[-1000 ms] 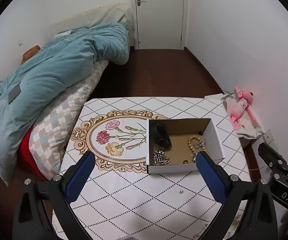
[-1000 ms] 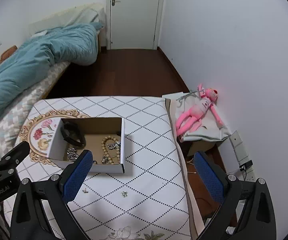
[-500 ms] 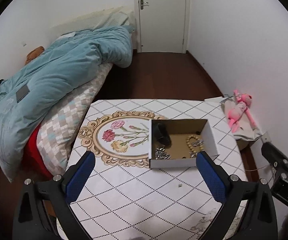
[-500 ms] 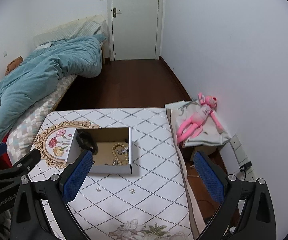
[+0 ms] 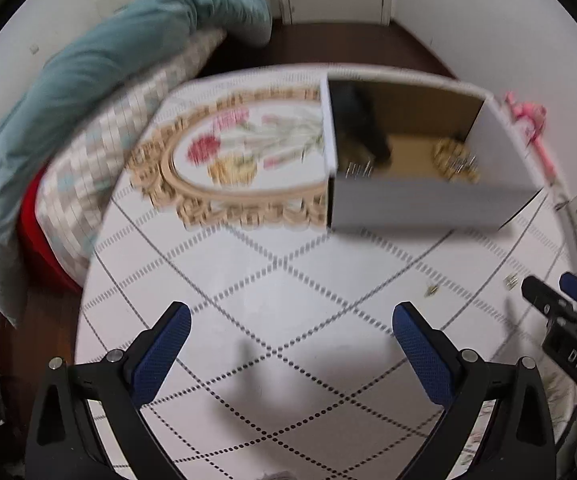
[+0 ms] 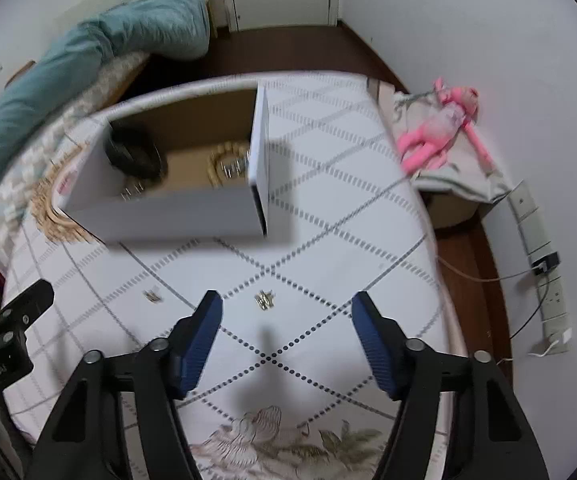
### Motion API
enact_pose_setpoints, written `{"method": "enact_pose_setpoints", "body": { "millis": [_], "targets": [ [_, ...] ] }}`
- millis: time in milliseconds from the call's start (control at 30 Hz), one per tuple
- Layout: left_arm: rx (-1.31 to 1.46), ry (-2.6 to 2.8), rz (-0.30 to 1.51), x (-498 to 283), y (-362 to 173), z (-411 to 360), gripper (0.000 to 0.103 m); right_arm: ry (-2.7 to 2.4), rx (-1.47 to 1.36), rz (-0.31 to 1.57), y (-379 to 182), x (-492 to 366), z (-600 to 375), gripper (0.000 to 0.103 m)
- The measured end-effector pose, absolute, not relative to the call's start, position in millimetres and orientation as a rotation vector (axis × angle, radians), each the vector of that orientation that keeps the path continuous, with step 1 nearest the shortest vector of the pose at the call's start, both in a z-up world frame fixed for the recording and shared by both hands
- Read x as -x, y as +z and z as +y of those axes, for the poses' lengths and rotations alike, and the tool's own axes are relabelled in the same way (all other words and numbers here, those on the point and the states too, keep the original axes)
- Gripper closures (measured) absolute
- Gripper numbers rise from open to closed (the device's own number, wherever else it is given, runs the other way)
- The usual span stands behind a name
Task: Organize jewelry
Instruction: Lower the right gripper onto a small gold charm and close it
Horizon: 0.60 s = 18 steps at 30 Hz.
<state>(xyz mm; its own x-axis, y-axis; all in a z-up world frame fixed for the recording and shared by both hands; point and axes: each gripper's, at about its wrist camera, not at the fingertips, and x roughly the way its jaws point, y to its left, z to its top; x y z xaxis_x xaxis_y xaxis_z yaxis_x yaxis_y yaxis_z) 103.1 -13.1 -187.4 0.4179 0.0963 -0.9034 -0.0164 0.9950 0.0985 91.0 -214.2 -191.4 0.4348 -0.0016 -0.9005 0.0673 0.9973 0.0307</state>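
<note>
A white cardboard box (image 5: 428,204) (image 6: 168,208) stands on the patterned table. Inside lie a black band (image 6: 132,152), a bead bracelet (image 6: 228,160) and silver pieces (image 5: 358,168). Two small earrings lie loose on the cloth: one (image 6: 264,300) just ahead of my right gripper (image 6: 286,322), the other (image 6: 152,295) further left. They also show in the left wrist view, one (image 5: 431,290) near the other (image 5: 510,280). My left gripper (image 5: 290,338) is open and empty over the cloth. My right gripper is open and empty.
The table (image 6: 328,184) has its right edge close to a power strip (image 6: 548,280) on the floor. A pink plush toy (image 6: 440,128) lies on a low box by the wall. A bed with a teal quilt (image 5: 108,60) borders the table's left side.
Both grippers have dropped low and forward toward the table. The box and loose earrings now look much larger and nearer. The right gripper's fingers have narrowed somewhat but stay open.
</note>
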Motion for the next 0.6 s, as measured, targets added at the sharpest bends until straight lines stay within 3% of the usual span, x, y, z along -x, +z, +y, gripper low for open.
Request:
{"method": "enact_pose_setpoints", "body": {
  "millis": [133,333,600],
  "targets": [
    [-0.091,0.083,1.185,-107,-209,-13,0.0,-0.033,-0.066,1.113,-219,-97,-212,0.045],
    [-0.102,0.074,1.192,-109,-216,-20,0.0,-0.024,0.022,1.069,-231,-98,-196,0.09],
    [-0.091,-0.015,1.179,-114,-215,-51,0.001,-0.031,-0.037,1.072,-221,-93,-209,0.096]
  ]
}}
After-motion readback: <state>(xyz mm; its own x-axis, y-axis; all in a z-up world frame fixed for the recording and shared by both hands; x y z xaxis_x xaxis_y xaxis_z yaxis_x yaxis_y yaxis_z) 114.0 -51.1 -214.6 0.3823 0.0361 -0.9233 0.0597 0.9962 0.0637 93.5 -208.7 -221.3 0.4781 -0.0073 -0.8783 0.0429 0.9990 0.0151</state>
